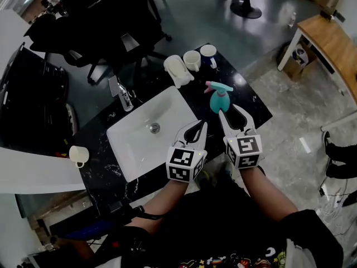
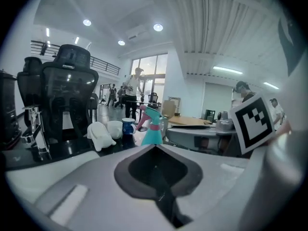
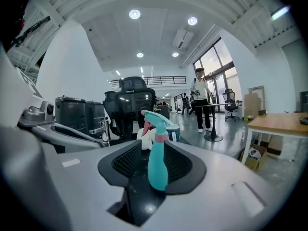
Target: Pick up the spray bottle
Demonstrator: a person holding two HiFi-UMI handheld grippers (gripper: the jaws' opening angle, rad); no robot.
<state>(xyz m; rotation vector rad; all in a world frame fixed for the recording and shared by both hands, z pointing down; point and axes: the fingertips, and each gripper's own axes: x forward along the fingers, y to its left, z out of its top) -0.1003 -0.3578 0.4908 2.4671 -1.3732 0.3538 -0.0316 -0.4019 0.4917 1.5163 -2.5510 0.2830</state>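
A teal spray bottle (image 1: 219, 99) with a pink trigger stands upright on the black marble counter (image 1: 254, 108), right of the sink. My right gripper (image 1: 231, 111) is directly in front of it, open. In the right gripper view the spray bottle (image 3: 158, 158) rises in the gap between the jaws of the right gripper (image 3: 156, 146), and neither jaw presses on it. My left gripper (image 1: 199, 126) hovers over the sink's right rim, shut and holding nothing. In the left gripper view the spray bottle (image 2: 153, 129) shows beyond the tips of the left gripper (image 2: 155, 147).
A white sink (image 1: 125, 149) with a chrome faucet (image 1: 124, 96) fills the counter's middle. A white figurine (image 1: 178, 71), a white cup (image 1: 191, 60) and a blue mug (image 1: 208, 52) stand at the back. Another cup (image 1: 78, 155) sits far left. Office chairs (image 1: 106, 32) are behind, a wooden desk (image 1: 329, 41) to the right.
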